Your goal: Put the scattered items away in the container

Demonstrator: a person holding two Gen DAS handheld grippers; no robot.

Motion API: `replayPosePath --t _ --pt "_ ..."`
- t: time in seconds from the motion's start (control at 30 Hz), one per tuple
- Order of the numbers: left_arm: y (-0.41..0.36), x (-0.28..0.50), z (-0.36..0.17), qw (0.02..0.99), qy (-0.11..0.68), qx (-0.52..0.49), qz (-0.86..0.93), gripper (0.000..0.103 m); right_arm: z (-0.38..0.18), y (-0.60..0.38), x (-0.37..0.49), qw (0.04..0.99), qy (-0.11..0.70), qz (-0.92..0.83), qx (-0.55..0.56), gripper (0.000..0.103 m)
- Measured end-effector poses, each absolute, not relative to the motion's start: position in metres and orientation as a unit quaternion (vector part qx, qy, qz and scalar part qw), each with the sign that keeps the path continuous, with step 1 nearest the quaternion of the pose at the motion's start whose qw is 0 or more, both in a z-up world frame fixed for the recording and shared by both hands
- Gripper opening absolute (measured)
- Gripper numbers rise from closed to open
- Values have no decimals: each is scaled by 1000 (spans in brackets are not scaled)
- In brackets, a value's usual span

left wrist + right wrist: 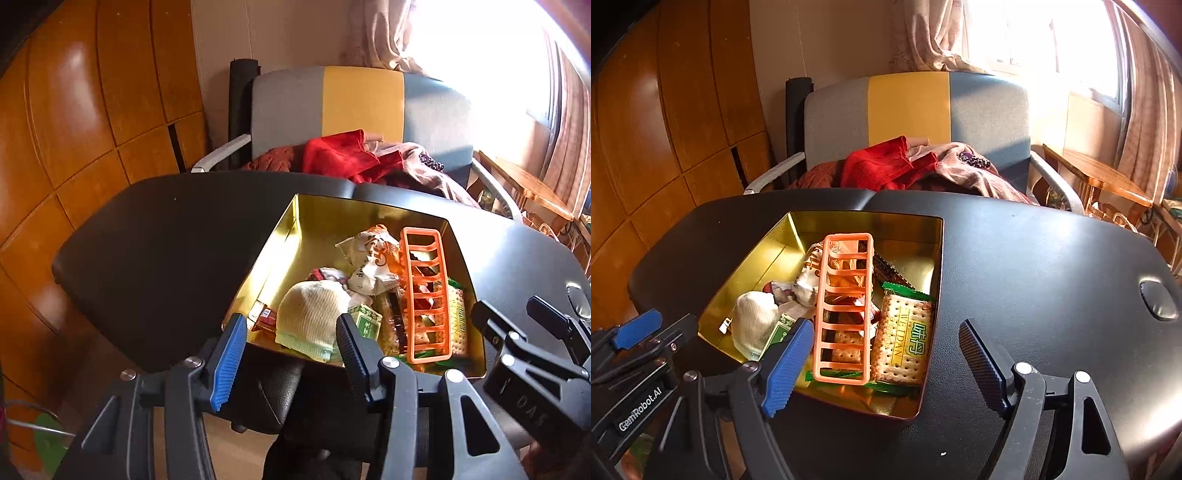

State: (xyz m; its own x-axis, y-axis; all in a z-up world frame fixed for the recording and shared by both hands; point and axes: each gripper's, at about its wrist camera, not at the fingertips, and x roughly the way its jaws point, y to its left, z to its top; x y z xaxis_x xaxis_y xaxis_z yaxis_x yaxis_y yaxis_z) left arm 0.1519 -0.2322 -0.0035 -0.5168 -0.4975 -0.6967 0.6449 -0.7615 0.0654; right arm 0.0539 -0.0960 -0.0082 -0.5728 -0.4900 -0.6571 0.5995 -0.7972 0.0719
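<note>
A gold tin container (284, 236) (764, 251) stands on the black table (166, 251) (1034, 277). Inside lie an orange plastic rack (424, 291) (844, 306), a cracker packet (905, 339), a cream knit cloth (310, 317) (753, 325), a small green box (367, 323) and crumpled snack wrappers (369, 258). My left gripper (291, 350) is open and empty at the tin's near edge, also seen in the right wrist view (639, 332). My right gripper (882, 362) is open and empty over the tin's near right corner, also seen in the left wrist view (524, 325).
A grey and yellow armchair (362, 103) (908, 107) with red and brown clothes (343, 155) stands behind the table. Wooden cabinets (74, 129) are on the left, a wooden side table (1100, 181) on the right. A round inset (1158, 299) sits in the tabletop.
</note>
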Motion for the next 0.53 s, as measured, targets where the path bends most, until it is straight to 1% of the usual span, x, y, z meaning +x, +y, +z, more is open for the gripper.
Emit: replayPosePath --t 0.17,0.33,0.53 --pt "-233 149 -2 330 107 358 -867 51 -9 -98 56 309 85 -884 342 85" --pt "-232 147 -1 329 110 352 -869 44 -11 -99 60 306 91 -885 340 85" --pt "-229 143 -4 324 115 361 -867 44 -11 -101 66 291 107 -893 325 86"
